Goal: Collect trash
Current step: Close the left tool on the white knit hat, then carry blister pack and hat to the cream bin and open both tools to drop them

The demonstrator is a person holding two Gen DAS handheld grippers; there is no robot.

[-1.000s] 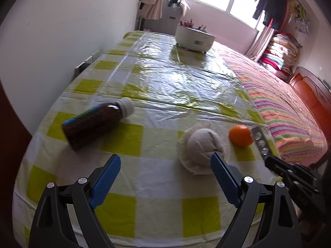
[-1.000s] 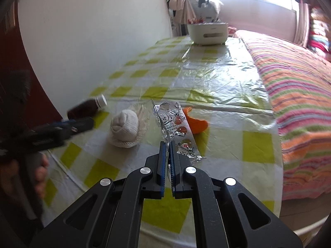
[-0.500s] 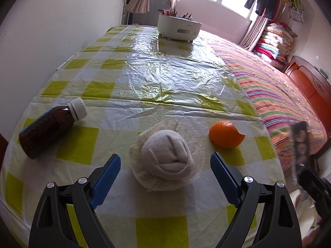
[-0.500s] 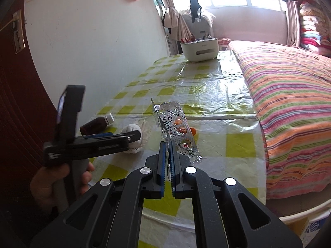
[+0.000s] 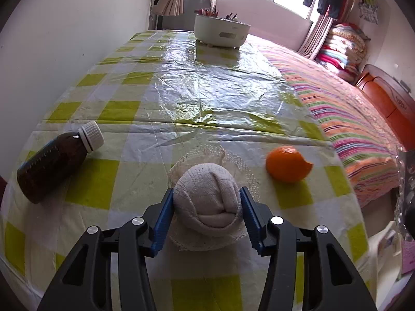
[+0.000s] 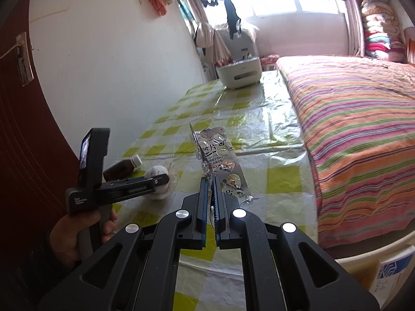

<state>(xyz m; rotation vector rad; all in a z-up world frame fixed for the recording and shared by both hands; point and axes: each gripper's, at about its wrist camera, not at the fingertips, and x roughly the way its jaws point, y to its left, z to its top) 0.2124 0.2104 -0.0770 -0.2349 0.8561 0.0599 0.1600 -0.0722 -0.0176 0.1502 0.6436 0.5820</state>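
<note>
The left gripper (image 5: 207, 200) was closed onto a rolled-up white sock (image 5: 207, 194), its blue pads pressed against the bundle's two sides while the sock rested on the table (image 5: 212, 96) near its front edge, on the yellow-and-white checked cloth under clear plastic. A lacy white doily-like piece (image 5: 241, 165) lay beneath and around the sock. To the left of it a brown medicine bottle (image 5: 55, 164) with a white cap lay on its side, and to the right, apart from the sock, sat a piece of orange peel (image 5: 288, 164). A white bowl-shaped container (image 5: 220, 32) stood at the far end of the table. The right gripper (image 6: 210, 181) was clamped shut on a silver blister pack (image 6: 220, 160), which stuck up and forward from the pads, held in the air above the table's near edge. A striped bed (image 6: 358, 119) ran along the table's right side.
</note>
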